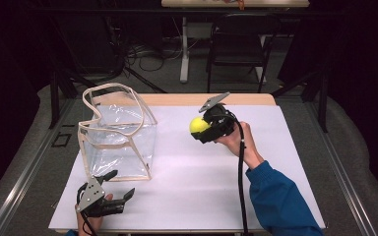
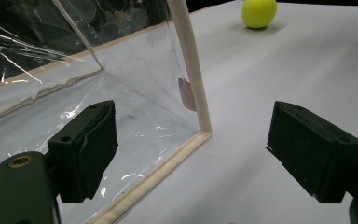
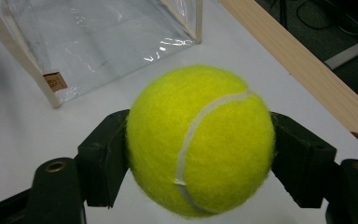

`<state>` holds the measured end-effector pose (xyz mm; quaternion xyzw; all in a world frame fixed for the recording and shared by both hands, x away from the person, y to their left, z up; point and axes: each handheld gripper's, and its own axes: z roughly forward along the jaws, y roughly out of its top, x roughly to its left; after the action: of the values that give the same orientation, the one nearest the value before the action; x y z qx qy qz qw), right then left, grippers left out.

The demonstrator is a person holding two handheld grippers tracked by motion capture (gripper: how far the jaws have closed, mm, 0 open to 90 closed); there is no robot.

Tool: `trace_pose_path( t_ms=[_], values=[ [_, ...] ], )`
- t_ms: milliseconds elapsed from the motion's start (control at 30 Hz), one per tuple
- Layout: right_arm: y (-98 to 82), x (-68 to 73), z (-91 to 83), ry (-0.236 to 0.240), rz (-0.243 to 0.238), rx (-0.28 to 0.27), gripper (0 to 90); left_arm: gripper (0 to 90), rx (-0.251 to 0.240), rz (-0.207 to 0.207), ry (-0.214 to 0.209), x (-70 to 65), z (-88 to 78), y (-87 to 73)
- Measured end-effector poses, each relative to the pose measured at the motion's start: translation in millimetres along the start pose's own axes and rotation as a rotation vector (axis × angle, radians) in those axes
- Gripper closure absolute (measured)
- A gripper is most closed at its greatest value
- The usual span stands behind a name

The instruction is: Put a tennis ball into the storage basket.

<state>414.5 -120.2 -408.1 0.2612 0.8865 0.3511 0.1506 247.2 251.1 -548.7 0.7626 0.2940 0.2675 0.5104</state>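
A yellow tennis ball (image 1: pixel 198 125) (image 3: pixel 200 140) sits clamped between the two black jaws of my right gripper (image 1: pixel 203 129) (image 3: pixel 200 154), held a little above the white table top near the table's middle. A clear plastic bag (image 1: pixel 118 132) (image 2: pixel 74 70) (image 3: pixel 98 37) with cream trim stands open at the left, its handles up. My left gripper (image 1: pixel 120 186) (image 2: pixel 191 154) rests at the front left, just in front of the bag's near corner, jaws wide apart with nothing between them. The ball (image 2: pixel 259 13) also shows far off in the left gripper view.
The white sheet (image 1: pixel 187 187) covers most of the table, with a bare wooden strip (image 1: pixel 202 99) along the far edge. A chair (image 1: pixel 238 42) and a table leg (image 1: pixel 184 49) stand on the floor beyond. A blue sleeve (image 1: pixel 275 196) comes in from the bottom right.
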Motion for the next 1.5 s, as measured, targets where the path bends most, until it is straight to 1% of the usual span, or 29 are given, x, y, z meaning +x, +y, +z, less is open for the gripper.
trace_pose_path(
  t_ms=[233,800,900,933,1033,1333,1367,1500],
  values=[
    [3.5,-0.9,1.7,0.0,-0.006,0.007,26.4,15.9,0.0,0.001,0.001,-0.2,-0.1,0.1],
    [12.2,-4.0,6.5,0.015,-0.007,0.005,26.4,15.9,-0.001,-0.001,-0.002,-0.1,0.5,0.2],
    [12.2,-4.0,6.5,0.015,-0.007,0.005,26.4,15.9,0.0,-0.001,-0.004,0.1,0.3,0.0],
    [15.0,-7.1,5.6,0.015,-0.004,0.0,26.4,15.9,0.001,-0.002,-0.004,0.0,0.5,-0.1],
    [17.3,-8.4,4.7,0.013,-0.007,-0.001,26.4,15.9,0.002,0.001,-0.005,0.1,0.6,0.0],
    [20.3,-9.3,4.4,0.01,-0.01,0.0,26.4,15.9,0.0,-0.001,-0.003,-0.2,0.7,0.0],
    [28.0,-10.4,5.5,0.015,-0.013,0.001,26.4,15.9,-0.001,-0.001,-0.003,-0.3,0.6,0.0],
    [35.0,-9.4,5.8,0.017,-0.024,-0.002,26.4,15.9,-0.004,-0.002,-0.003,-0.1,0.3,-0.1]
  ],
)
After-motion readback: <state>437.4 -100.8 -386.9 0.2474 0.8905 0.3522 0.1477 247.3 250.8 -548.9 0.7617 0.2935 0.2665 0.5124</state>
